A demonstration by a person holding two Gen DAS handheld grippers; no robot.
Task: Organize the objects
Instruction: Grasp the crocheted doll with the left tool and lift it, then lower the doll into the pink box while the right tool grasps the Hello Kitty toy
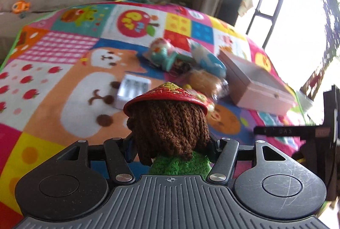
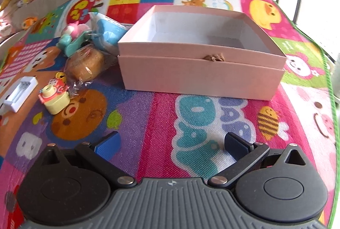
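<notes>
My left gripper [image 1: 171,147] is shut on a knitted doll [image 1: 170,129] with brown yarn hair, a red woven hat and a green body, held above the colourful mat. A pink open box [image 2: 201,71] stands on the mat, empty inside; it also shows in the left wrist view [image 1: 257,88] to the right. My right gripper [image 2: 171,145] is open and empty, low over the mat in front of the box. Left of the box lie a wrapped bun [image 2: 85,65], a yellow toy camera [image 2: 55,99], a teal toy [image 2: 73,41], a blue packet [image 2: 108,31] and a white battery charger [image 2: 19,93].
The patchwork play mat [image 2: 161,118] covers the surface, with a green edge [image 2: 328,84] at the right. A beige sofa with plush toys [image 1: 21,5] stands behind. A bright window with a dark frame [image 1: 265,14] is at the right. The other gripper's black body [image 1: 297,131] shows at right.
</notes>
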